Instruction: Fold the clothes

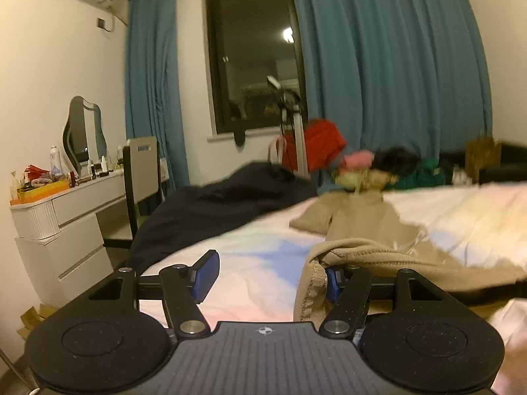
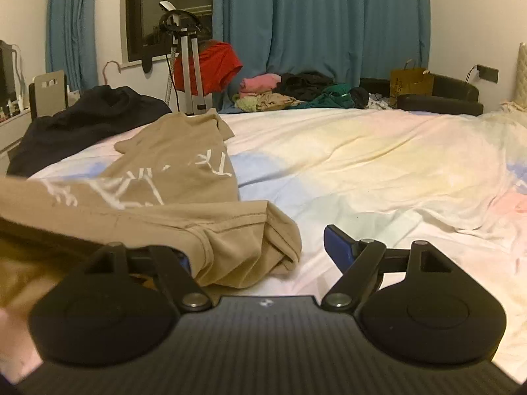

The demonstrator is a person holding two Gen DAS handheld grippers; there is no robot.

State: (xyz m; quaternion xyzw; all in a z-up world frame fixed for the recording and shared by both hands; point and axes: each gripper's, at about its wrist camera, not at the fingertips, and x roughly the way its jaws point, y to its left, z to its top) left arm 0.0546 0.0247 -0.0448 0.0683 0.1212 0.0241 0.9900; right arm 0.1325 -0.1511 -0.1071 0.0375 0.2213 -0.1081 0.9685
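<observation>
the tan shirt [image 2: 171, 177] lies spread on the left part of the bed [image 2: 378, 151], its near hem bunched just in front of both claws. the left claw [image 1: 270, 273] stands open, the hem draped over its right finger, nothing pinched. the right claw [image 2: 260, 250] is open too, the bunched cloth against its left finger. a dark garment [image 2: 85, 115] lies at the bed's far left, a clothes pile [image 2: 296, 93] at the far edge.

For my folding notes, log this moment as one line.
stage: mid-fold | item: tan printed cotton T-shirt on pastel bedsheet | left claw: open, hem draped on one finger | right claw: open over sleeve
</observation>
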